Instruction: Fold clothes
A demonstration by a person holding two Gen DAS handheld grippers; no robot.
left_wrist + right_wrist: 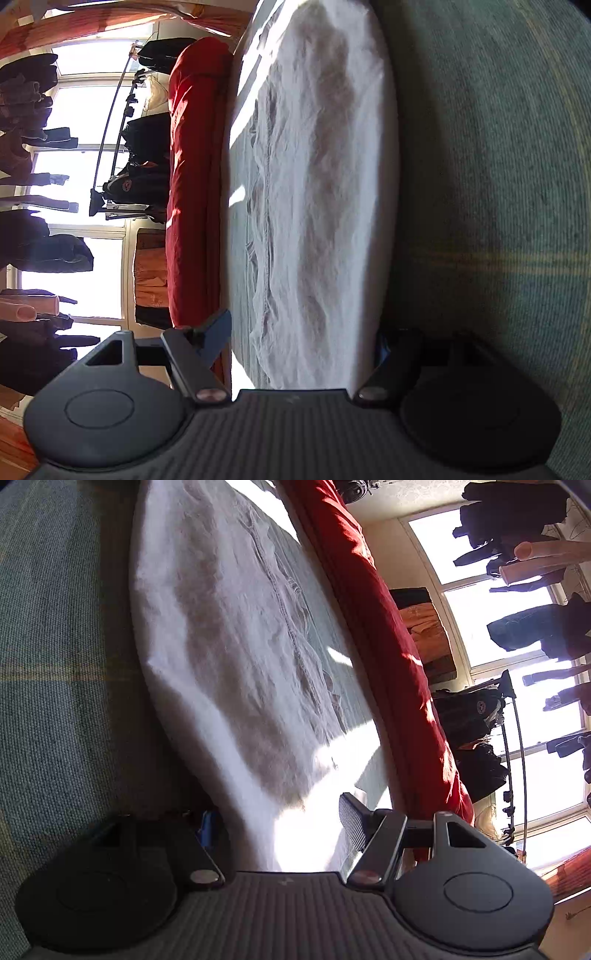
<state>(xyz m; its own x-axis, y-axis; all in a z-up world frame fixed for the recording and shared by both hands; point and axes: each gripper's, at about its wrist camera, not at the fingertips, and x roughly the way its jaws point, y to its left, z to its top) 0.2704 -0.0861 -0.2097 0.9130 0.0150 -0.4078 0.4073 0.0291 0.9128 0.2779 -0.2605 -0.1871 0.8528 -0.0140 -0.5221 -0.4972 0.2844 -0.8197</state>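
Both grippers are standing spread with nothing pinched: we are straddling the near fold of the white garment (317, 192) with the left gripper (299, 343) and its sunlit end with the right gripper (280, 823). The garment is lying flat on the green woven bedspread (491, 177), beside a red blanket roll (192, 177), so we are probably lining up for the next fold.

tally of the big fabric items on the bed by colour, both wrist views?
White: 1, the white garment lying spread on top.
Green: 1, the green plaid bedcover under it.
Red: 1, the red bolster along the far edge.
Total: 3.
Dark clothes hanging by the window are too backlit to count.
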